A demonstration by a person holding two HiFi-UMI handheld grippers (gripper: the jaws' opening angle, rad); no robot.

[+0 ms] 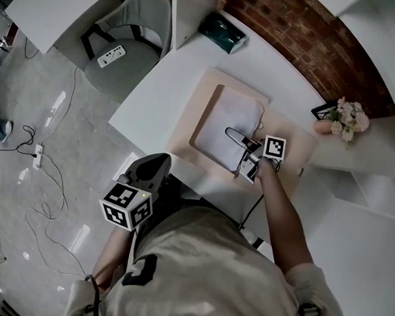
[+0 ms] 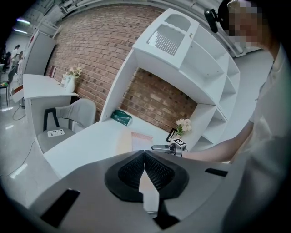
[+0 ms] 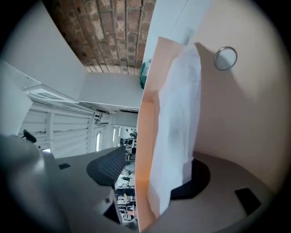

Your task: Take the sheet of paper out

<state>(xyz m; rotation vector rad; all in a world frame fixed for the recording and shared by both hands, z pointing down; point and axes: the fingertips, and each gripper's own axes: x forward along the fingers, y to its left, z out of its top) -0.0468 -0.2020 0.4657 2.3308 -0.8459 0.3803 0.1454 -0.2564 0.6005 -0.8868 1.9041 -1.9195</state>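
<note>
Right gripper [image 1: 237, 137]: jaws released and spread wide, straddling the near edge of the sheet [image 3: 175, 118]. The sheet lies flat against the folder [image 1: 291, 138] on the bench [image 1: 155, 94], its long axis running straight away from these jaws. A folder edge also stands between the jaws, just beside the sheet. Left gripper [image 1: 151, 169]: jaws clenched, empty, well apart from the folder. Hidden: how deep the sheet sits in the folder, and its near edge in the head view.

2 tools [image 1: 157, 160] [image 1: 229, 132], 1 paper sheet [image 1: 229, 115], 1 envelope [image 1: 190, 120]
</note>
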